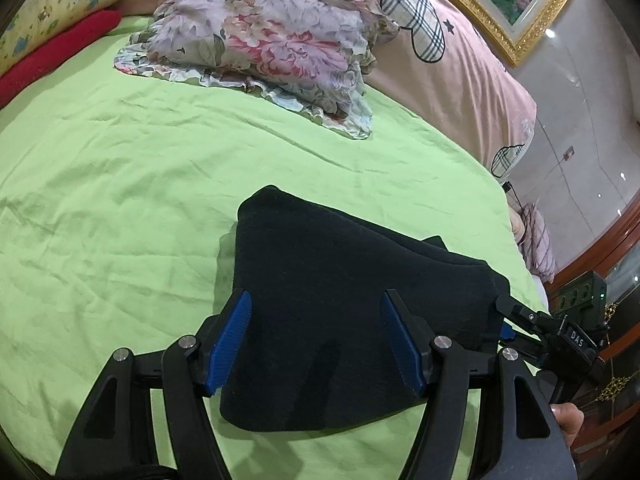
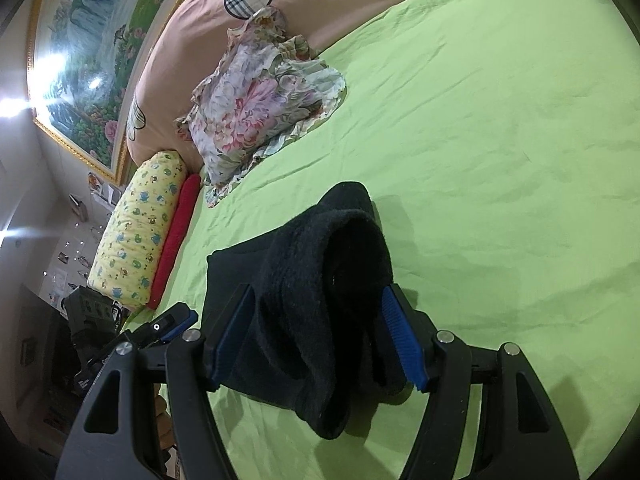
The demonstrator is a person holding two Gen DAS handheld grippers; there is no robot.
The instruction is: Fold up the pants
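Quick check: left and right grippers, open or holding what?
Left gripper: open, jaws apart over the black pants, not pinching.
Right gripper: open; bunched pants between the jaws, grip cannot be told.

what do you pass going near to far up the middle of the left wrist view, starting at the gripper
left gripper, jaws apart around the cloth → black pants, folded on the sheet → bare green sheet → floral pillow → pink duvet with plaid hearts

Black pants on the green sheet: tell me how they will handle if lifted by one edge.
The black pants look floppy: a fuzzy fold droops between the right gripper fingers. Probably thick and grippy, given the fleecy nap. Folded layers would likely slump apart.
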